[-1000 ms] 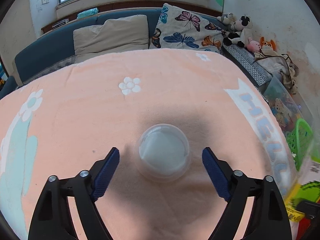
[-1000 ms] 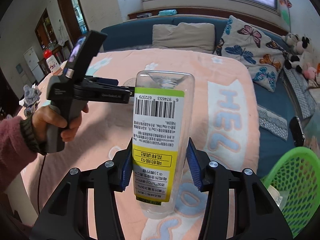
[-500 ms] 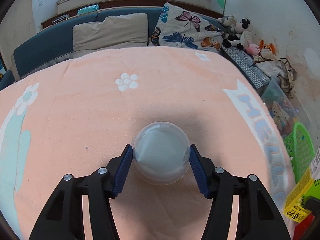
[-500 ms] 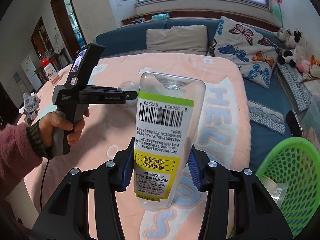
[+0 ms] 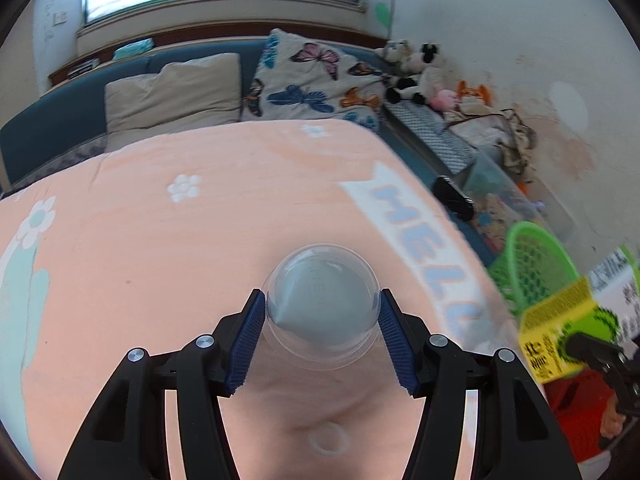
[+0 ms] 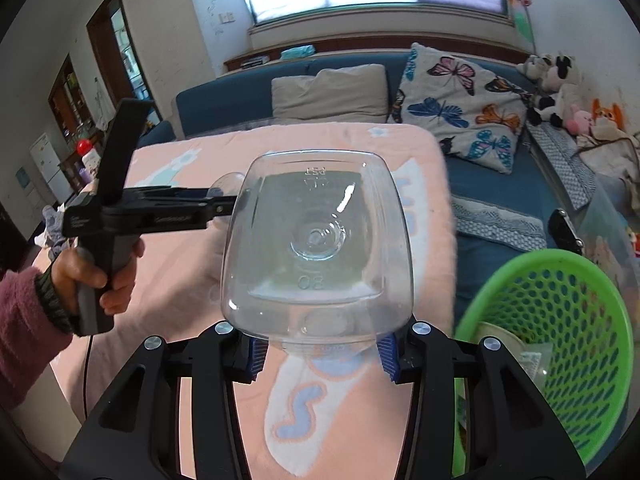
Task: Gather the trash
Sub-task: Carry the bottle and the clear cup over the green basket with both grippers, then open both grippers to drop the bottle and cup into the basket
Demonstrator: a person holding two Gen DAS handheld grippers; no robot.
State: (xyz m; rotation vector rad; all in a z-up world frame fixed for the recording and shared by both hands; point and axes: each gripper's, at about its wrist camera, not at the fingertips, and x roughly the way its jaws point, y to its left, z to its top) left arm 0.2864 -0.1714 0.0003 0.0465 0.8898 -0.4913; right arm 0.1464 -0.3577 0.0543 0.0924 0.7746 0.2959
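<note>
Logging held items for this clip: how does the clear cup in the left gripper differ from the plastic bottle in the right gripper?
The clear cup is round and unlabelled; the plastic bottle has a squarish base and, in the left view, a yellow-green label. The cup looks smaller beside its pads than the bottle, which hides most of its own. The cup's mouth faces its camera; the bottle shows its base. Both are transparent plastic, gripped off the blanket.

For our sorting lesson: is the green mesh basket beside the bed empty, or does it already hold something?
Not empty. In the right wrist view, pale crumpled pieces, perhaps plastic or paper, lie inside the green mesh basket.
</note>
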